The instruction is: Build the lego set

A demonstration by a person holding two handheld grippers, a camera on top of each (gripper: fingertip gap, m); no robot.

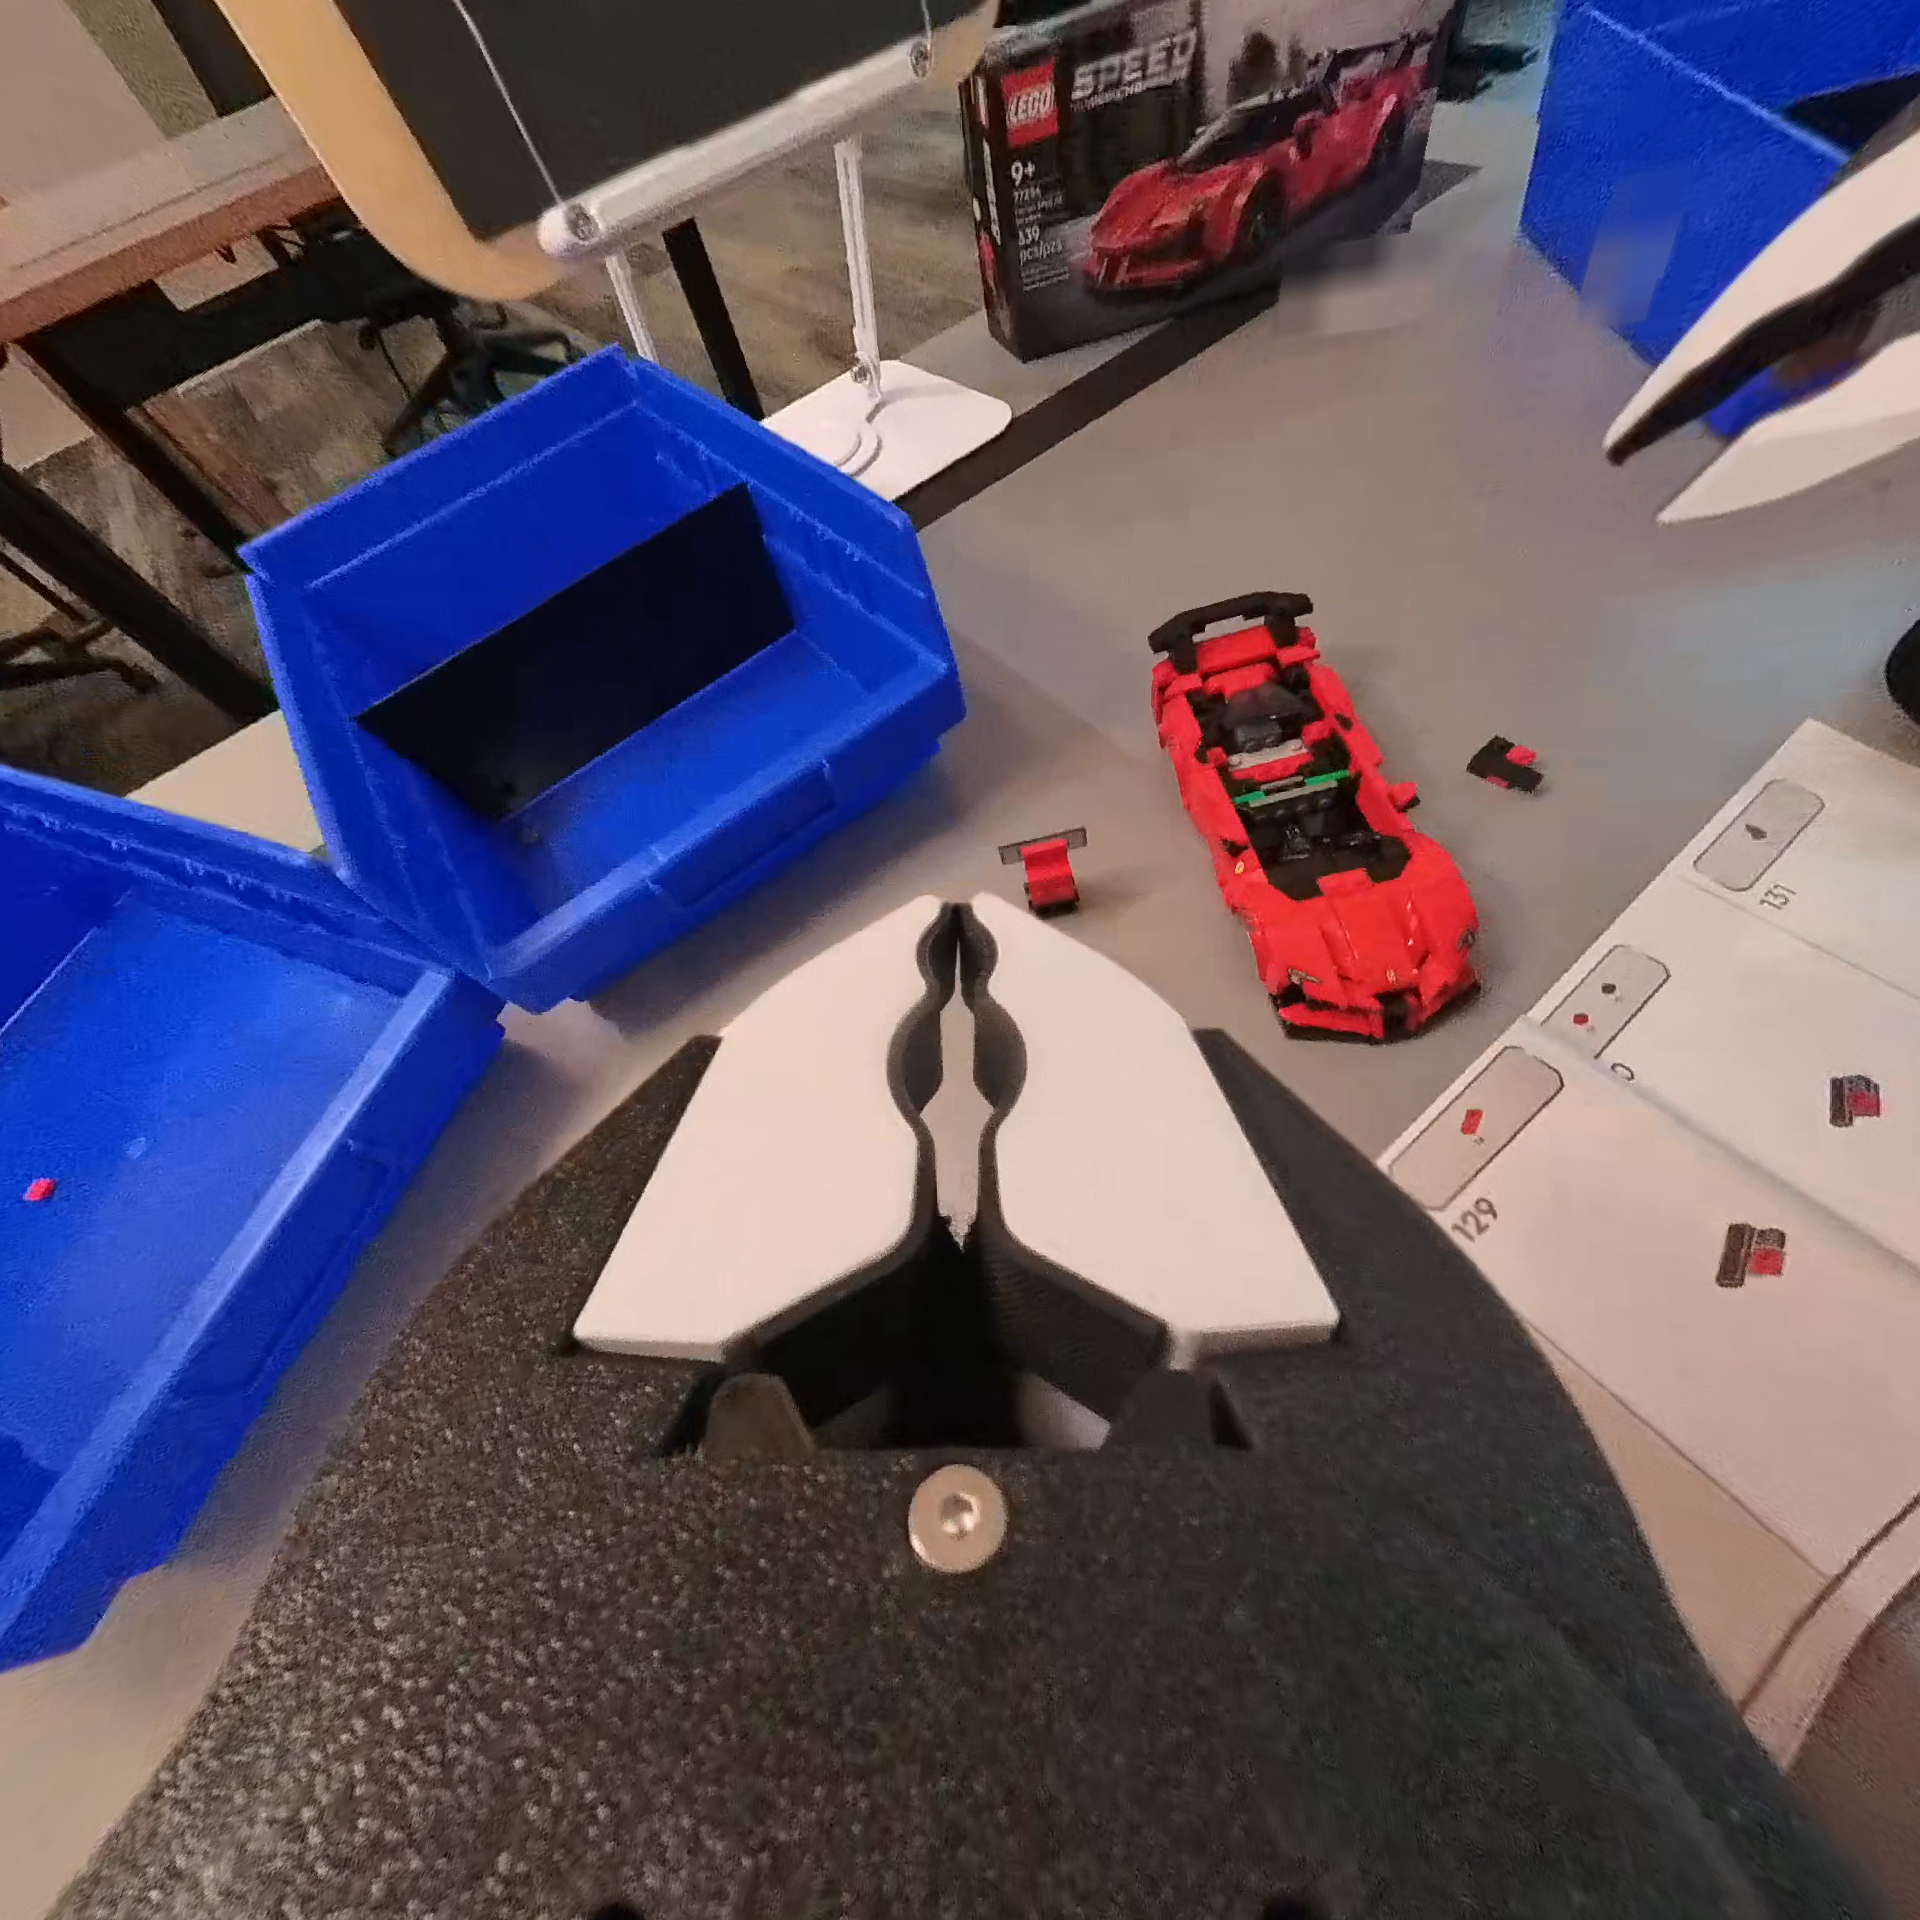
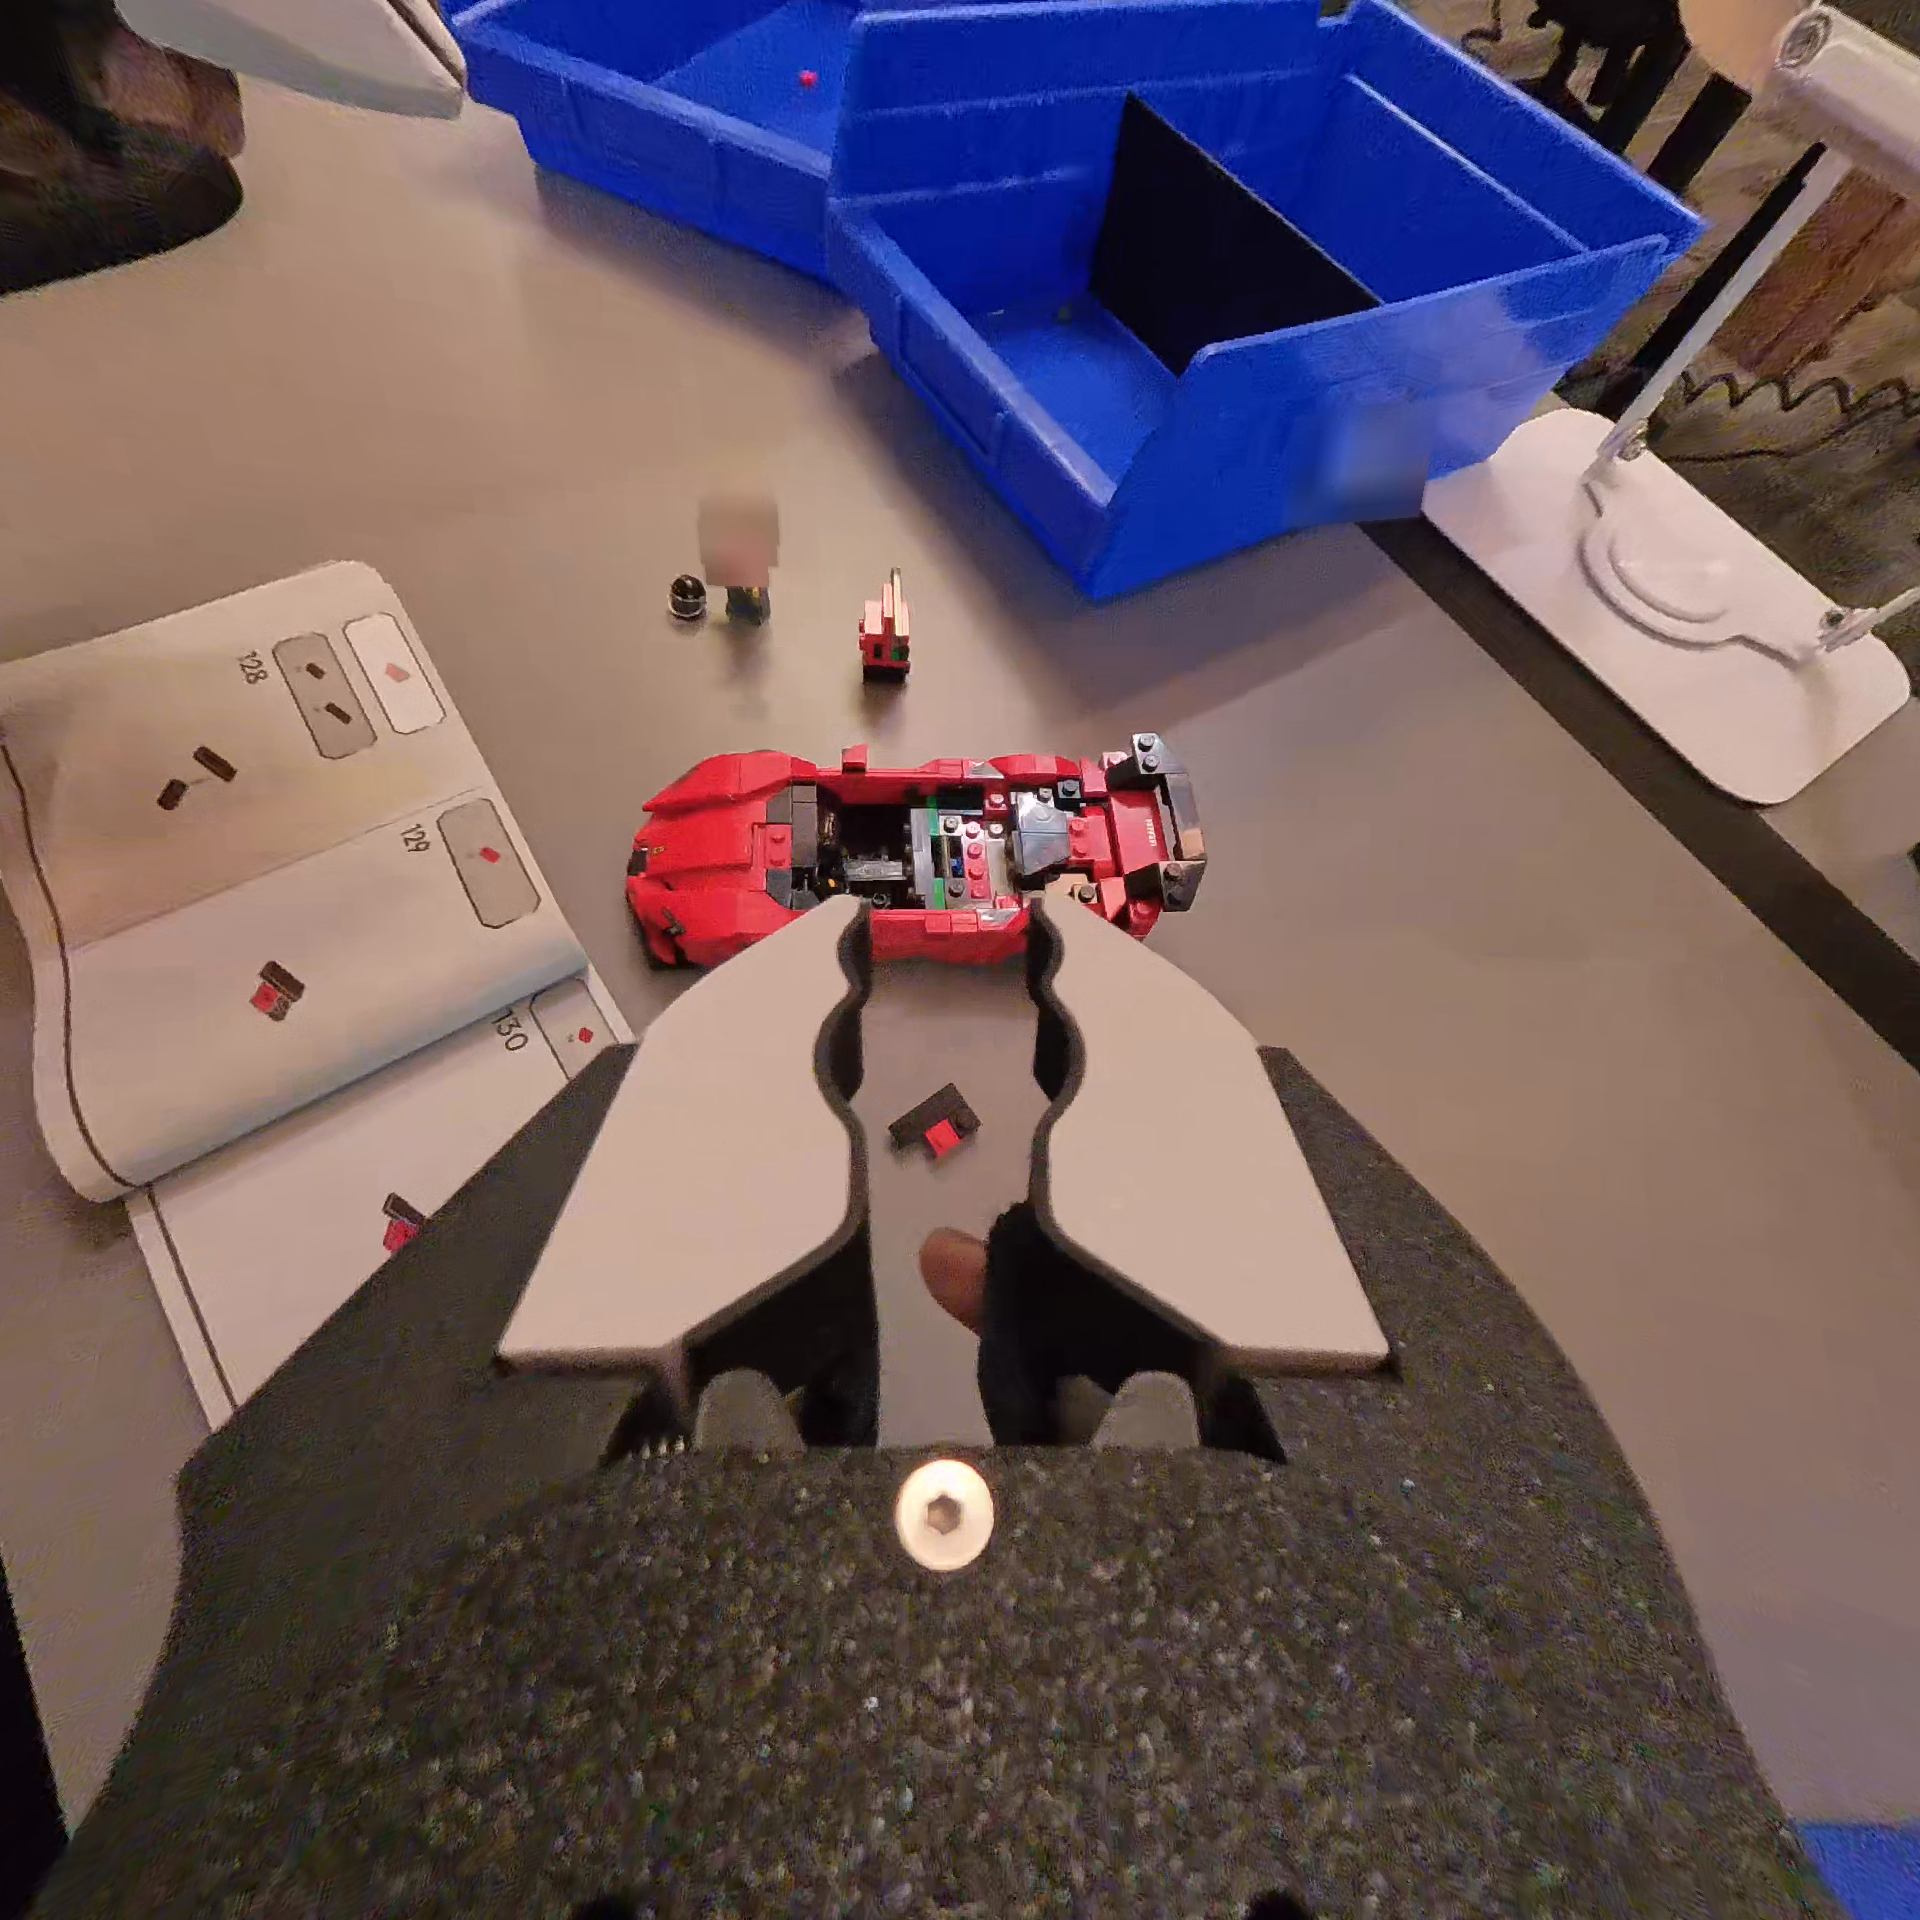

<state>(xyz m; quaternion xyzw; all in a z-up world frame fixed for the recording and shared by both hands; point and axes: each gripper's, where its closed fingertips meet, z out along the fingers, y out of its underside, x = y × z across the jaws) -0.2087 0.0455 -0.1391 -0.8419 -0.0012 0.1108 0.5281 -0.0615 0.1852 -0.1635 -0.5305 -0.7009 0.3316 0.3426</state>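
Note:
A part-built red Lego car [image 1: 1311,821] [image 2: 914,847] lies on the grey table with its cabin open. A small black-and-red sub-assembly [image 1: 1504,766] [image 2: 933,1124] lies beside it, between my right gripper's open fingers in the right wrist view. A red piece with a clear panel [image 1: 1047,868] [image 2: 886,629] stands on the car's other side. My left gripper [image 1: 958,920] is shut and empty, just short of that red piece. My right gripper [image 2: 948,914] is open above the table, tips near the car's side; it also shows in the left wrist view [image 1: 1766,416].
Two blue bins [image 1: 623,665] [image 2: 1351,343] stand at the table's edge; one [image 1: 208,1122] holds a tiny red brick [image 1: 40,1190]. An open instruction booklet [image 1: 1662,1195] [image 2: 260,883], the set's box [image 1: 1195,166], a white lamp base [image 2: 1662,592], a minifigure and black helmet [image 2: 688,597] are nearby. My right fingertips sit around 20 cm from my left ones.

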